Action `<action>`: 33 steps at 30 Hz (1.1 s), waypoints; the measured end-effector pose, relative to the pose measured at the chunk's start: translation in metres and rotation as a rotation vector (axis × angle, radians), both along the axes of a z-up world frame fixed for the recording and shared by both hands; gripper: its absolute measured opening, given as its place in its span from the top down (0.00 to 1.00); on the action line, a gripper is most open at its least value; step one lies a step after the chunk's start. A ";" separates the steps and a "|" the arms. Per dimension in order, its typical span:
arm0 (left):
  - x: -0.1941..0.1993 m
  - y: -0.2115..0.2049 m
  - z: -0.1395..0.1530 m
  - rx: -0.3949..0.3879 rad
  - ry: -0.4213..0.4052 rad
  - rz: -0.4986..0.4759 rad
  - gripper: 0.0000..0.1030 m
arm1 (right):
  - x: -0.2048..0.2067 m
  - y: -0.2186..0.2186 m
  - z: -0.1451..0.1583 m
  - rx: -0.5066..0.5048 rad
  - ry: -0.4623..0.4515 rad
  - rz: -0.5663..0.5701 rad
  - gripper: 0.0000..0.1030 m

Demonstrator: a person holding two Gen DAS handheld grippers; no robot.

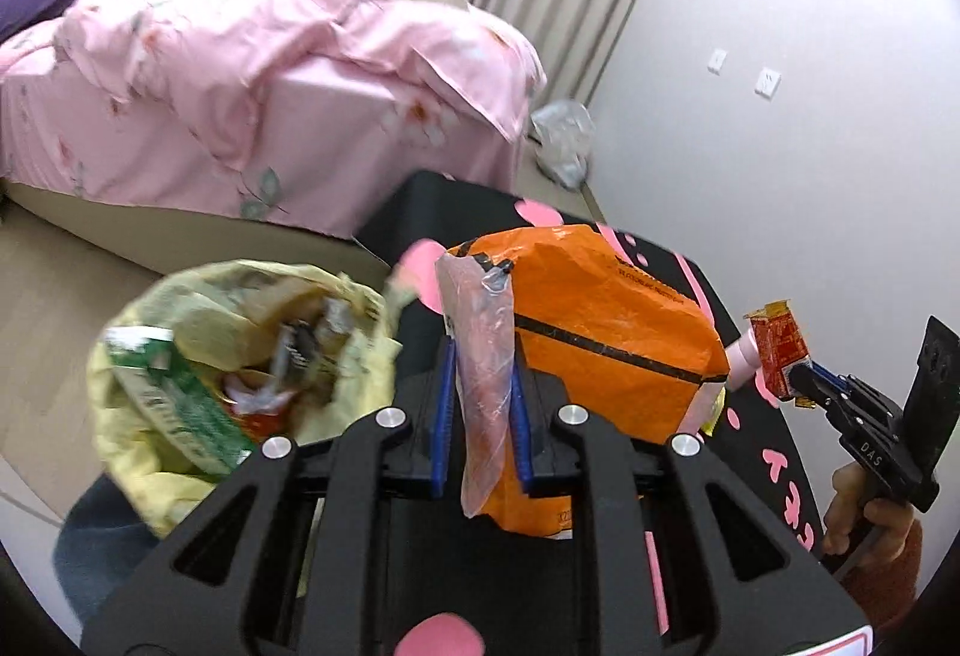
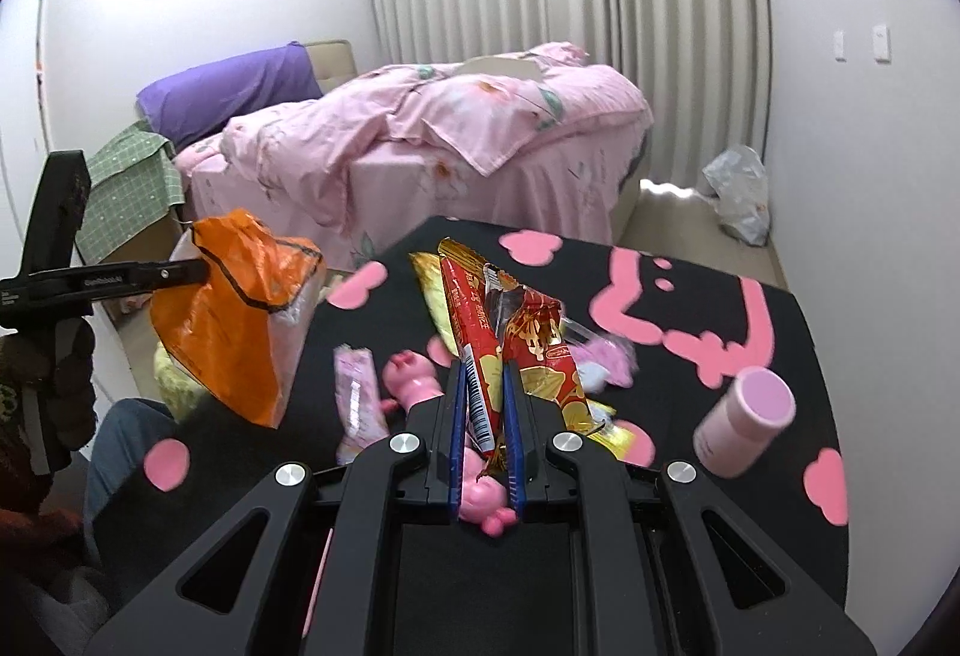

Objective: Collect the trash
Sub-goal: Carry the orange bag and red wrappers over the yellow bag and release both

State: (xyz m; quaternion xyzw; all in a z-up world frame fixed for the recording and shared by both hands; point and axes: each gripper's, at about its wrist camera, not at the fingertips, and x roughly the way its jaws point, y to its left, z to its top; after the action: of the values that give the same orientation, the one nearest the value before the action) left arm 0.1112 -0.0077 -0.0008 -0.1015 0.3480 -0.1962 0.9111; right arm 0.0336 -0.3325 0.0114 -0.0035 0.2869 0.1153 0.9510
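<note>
My left gripper (image 1: 482, 356) is shut on the clear pinkish edge of an orange plastic bag (image 1: 606, 332), which hangs lifted beside the table's left edge (image 2: 228, 320). Below and to its left a yellow trash bag (image 1: 240, 356) gapes open with wrappers inside. My right gripper (image 2: 483, 374) is shut on red and gold snack wrappers (image 2: 474, 320), raised above the black table with pink shapes (image 2: 690, 260). In the left wrist view the right gripper (image 1: 801, 377) shows at far right, pinching the red wrapper (image 1: 780, 356).
On the table lie a pink bottle (image 2: 744, 422), a pink pig toy (image 2: 414, 374), a pale pink packet (image 2: 354, 398) and a yellow wrapper (image 2: 435, 296). A bed with pink bedding (image 2: 420, 146) stands behind. A white plastic bag (image 2: 741, 194) sits on the floor by the wall.
</note>
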 end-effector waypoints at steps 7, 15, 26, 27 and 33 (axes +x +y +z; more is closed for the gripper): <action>-0.011 0.046 0.008 0.034 -0.029 0.107 0.85 | 0.008 0.045 0.022 -0.044 -0.033 0.087 0.87; -0.022 0.095 0.010 0.036 -0.051 0.217 0.85 | 0.023 0.090 0.033 -0.053 -0.042 0.181 0.87; -0.015 0.135 0.005 0.090 -0.075 0.343 0.84 | 0.064 0.146 0.033 -0.057 -0.016 0.299 0.87; -0.015 0.137 0.004 0.093 -0.074 0.348 0.84 | 0.067 0.152 0.033 -0.061 -0.017 0.312 0.87; -0.014 0.143 0.008 0.108 -0.094 0.368 0.84 | 0.084 0.175 0.027 -0.067 -0.001 0.367 0.87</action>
State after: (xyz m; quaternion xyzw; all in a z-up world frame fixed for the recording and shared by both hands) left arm 0.0972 0.1353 0.0074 -0.1051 0.2906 -0.0122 0.9510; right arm 0.1175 -0.1574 0.0385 -0.0875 0.2847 0.2772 0.9135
